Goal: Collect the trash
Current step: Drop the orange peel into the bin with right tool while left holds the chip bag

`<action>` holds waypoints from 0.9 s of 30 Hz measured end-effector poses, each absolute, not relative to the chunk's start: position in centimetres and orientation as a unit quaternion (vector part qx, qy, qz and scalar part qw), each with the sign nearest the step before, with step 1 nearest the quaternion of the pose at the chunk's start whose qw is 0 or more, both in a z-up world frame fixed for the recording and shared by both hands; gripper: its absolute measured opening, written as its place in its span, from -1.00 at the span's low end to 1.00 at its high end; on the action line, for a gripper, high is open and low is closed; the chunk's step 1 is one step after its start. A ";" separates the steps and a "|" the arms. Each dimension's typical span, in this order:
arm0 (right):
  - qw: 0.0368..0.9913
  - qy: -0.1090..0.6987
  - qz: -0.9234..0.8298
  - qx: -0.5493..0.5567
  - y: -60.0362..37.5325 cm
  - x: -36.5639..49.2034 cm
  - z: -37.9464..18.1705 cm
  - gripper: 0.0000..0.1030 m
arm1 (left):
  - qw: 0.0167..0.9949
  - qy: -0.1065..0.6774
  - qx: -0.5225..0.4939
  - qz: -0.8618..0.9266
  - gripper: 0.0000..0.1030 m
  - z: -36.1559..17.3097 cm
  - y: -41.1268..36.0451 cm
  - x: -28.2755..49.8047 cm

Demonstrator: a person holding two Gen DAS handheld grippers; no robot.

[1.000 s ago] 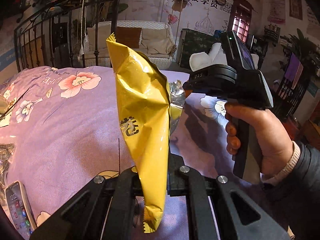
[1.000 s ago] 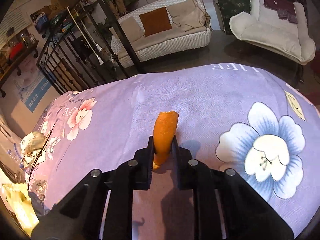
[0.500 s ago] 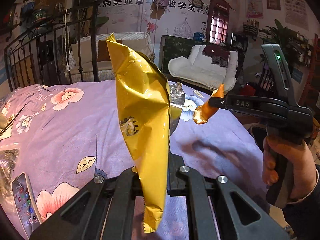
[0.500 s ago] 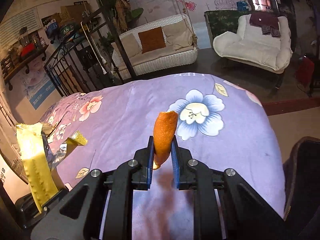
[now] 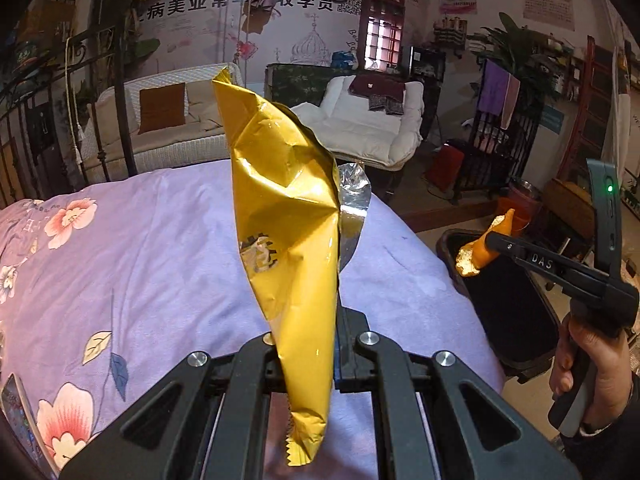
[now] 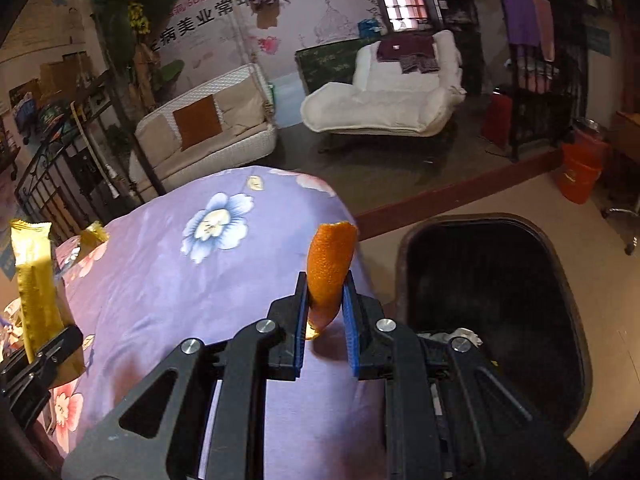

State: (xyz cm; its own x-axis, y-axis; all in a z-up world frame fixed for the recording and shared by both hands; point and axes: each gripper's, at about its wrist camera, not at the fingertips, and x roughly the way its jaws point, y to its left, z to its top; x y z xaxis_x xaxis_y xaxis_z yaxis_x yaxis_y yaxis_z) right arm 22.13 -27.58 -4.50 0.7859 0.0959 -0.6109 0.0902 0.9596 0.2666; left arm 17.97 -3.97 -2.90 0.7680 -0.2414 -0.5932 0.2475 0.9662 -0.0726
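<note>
My left gripper [image 5: 310,340] is shut on a crumpled yellow snack bag [image 5: 280,208] with a silver lining, held upright above the purple flowered bedspread [image 5: 140,260]. My right gripper [image 6: 325,312] is shut on a strip of orange peel [image 6: 330,268]; it also shows in the left wrist view [image 5: 486,250], holding the peel [image 5: 476,252] at the near rim of a black trash bin [image 5: 508,300]. In the right wrist view the bin [image 6: 492,280] lies just right of the gripper, beside the bed's corner. The yellow bag [image 6: 34,280] shows at the left edge.
A phone [image 5: 22,420] lies on the bedspread at lower left. Beyond the bed stand a wicker sofa [image 6: 204,136], a white lounge chair [image 6: 380,100], a black iron railing [image 6: 60,168] and an orange bucket [image 6: 580,172] on the tan floor.
Both grippers have swung right, from over the bed toward its corner. The right gripper with the peel now hangs at the black bin, which has come into view.
</note>
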 end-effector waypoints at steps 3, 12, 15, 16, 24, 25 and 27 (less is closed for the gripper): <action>0.930 0.329 -0.055 0.157 -30.2 21.5 -5.4 -0.66 | 0.936 0.318 -0.004 -0.153 -0.84 -3.2 -5.1 18.7; 0.907 0.343 -0.136 0.203 -35.1 21.9 -7.6 -0.66 | 0.922 0.332 0.015 -0.197 -0.84 -4.0 -8.5 20.6; 0.900 0.354 -0.149 0.206 -35.8 22.5 -8.3 -0.66 | 0.919 0.335 0.027 -0.208 -0.84 -4.1 -9.7 20.8; 0.896 0.361 -0.152 0.211 -36.1 22.7 -8.7 -0.66 | 0.918 0.335 0.032 -0.211 -0.84 -4.2 -10.0 20.8; 0.876 0.391 -0.174 0.221 -37.0 22.9 -10.5 -0.03 | 0.907 0.342 0.049 -0.239 -0.84 -4.6 -12.6 21.0; 0.877 0.391 -0.178 0.216 -36.9 22.7 -10.6 0.18 | 0.906 0.343 0.051 -0.242 -0.84 -4.7 -12.9 21.0; 0.880 0.386 -0.178 0.211 -36.6 22.2 -10.8 0.22 | 0.903 0.346 0.052 -0.251 -0.84 -4.8 -13.4 21.1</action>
